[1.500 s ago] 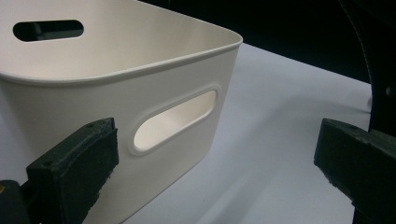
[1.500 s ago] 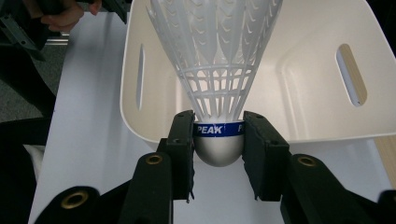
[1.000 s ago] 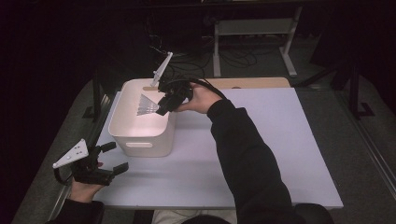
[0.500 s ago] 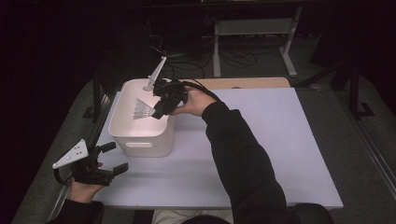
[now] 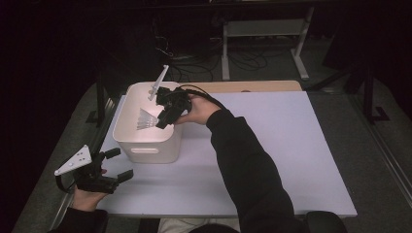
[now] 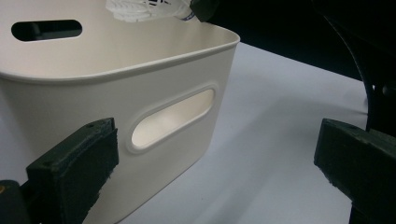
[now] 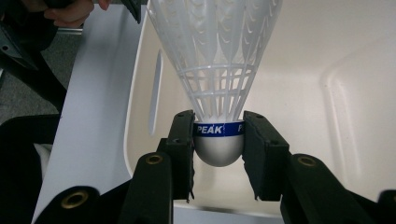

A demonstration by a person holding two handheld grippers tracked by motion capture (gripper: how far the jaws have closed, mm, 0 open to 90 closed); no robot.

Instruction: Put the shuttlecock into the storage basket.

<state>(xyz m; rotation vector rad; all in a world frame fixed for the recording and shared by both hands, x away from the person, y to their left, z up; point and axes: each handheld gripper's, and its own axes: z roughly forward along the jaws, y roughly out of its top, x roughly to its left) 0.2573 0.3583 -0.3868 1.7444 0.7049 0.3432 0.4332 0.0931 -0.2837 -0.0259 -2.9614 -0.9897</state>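
Leftmost, the left gripper (image 5: 108,171) rests at the counter's (image 5: 272,160) near left corner, its fingers (image 6: 74,168) well apart with nothing between them. From the left gripper view they point at the bin's (image 5: 145,150) near wall and its handle slot (image 6: 173,119), with bare counter between. One bin stands on the counter, white and open-topped, its left wall near the counter's left edge and its far end close to the far edge. Its walls show two slots in the left gripper view, one near and one on the far wall.

Over the bin's right rim the right gripper (image 5: 163,119) reaches in, tilted down. Its fingers (image 7: 180,140) are clamped on the rounded base of one shuttlecock (image 7: 219,70), at the blue band, with the white skirt fanning away from the gripper. The shuttlecock hangs inside the bin, above its floor; whether it touches the floor I cannot tell. The bin floor around it looks bare.

Right of the person's sleeve (image 5: 248,170) the counter lies open all the way to its right and near edges.
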